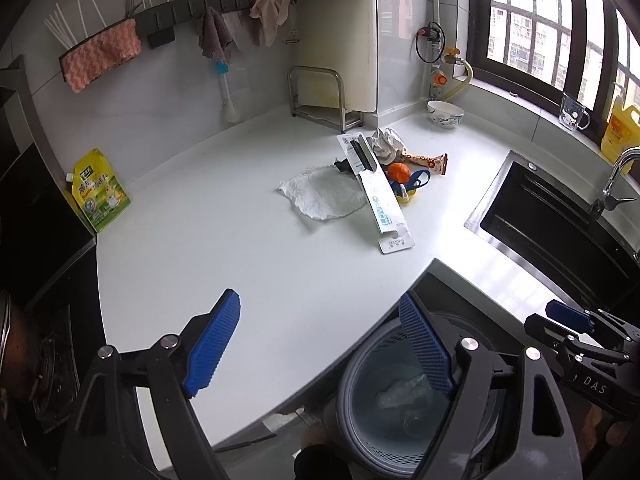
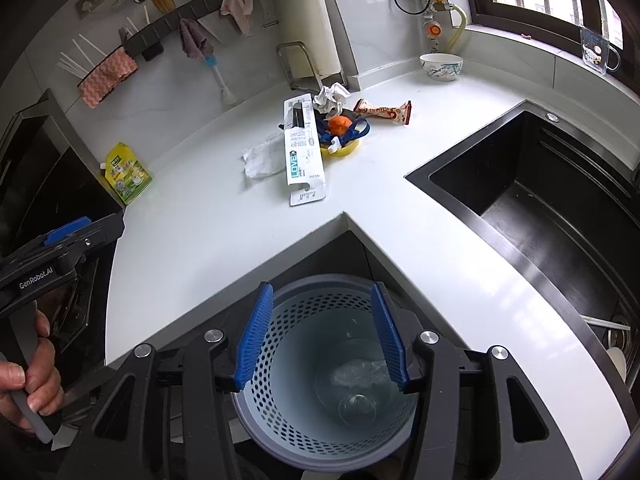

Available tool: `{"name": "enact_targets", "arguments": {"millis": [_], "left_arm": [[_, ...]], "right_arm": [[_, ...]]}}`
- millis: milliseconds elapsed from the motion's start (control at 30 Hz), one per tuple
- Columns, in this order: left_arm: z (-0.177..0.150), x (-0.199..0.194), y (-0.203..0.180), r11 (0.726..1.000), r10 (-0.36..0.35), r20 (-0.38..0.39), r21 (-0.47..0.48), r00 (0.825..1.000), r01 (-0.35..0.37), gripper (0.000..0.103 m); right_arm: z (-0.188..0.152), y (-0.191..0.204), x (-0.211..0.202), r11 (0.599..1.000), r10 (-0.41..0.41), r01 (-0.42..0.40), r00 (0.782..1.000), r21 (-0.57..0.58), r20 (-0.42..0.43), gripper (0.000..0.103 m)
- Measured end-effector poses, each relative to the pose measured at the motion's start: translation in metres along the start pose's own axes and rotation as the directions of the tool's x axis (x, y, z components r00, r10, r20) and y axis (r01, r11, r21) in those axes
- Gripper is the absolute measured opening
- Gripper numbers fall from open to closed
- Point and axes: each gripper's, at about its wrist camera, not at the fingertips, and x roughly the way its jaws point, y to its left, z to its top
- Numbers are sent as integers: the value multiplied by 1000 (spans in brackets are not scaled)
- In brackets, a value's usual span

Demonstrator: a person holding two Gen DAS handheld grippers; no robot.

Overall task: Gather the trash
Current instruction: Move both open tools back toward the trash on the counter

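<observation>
A heap of trash lies on the white counter [image 1: 240,248]: a long white package [image 1: 378,192] [image 2: 303,152], a crumpled clear wrapper [image 1: 320,196] [image 2: 262,158], crumpled paper [image 1: 384,142] [image 2: 332,96], an orange peel [image 1: 398,172] [image 2: 339,125] on a yellow lid [image 2: 344,148], and a snack wrapper [image 1: 424,160] [image 2: 384,112]. A grey perforated bin [image 2: 320,380] [image 1: 400,400] stands below the counter corner with clear plastic inside. My left gripper [image 1: 320,344] is open and empty over the counter's front edge. My right gripper [image 2: 320,336] is open and empty above the bin.
A black sink [image 2: 540,208] [image 1: 560,224] is set in the counter at the right. A bowl [image 2: 441,66] stands at the back. A yellow-green pouch [image 1: 100,192] leans at the left by the stove. Cloths hang on a wall rail [image 1: 200,8].
</observation>
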Motion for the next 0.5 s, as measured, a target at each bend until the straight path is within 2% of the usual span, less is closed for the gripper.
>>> {"name": "enact_targets", "arguments": {"millis": [200,500], "left_arm": [[45,42,30,998,-43,20,39,999,42,83],[87,132,56,985,-116,-20,125,993,117,86]], "right_arm": [[39,25,36,998,-68,68,998,13,18,52],[94,47,112,991,-136,136,990,11,33,56]]}}
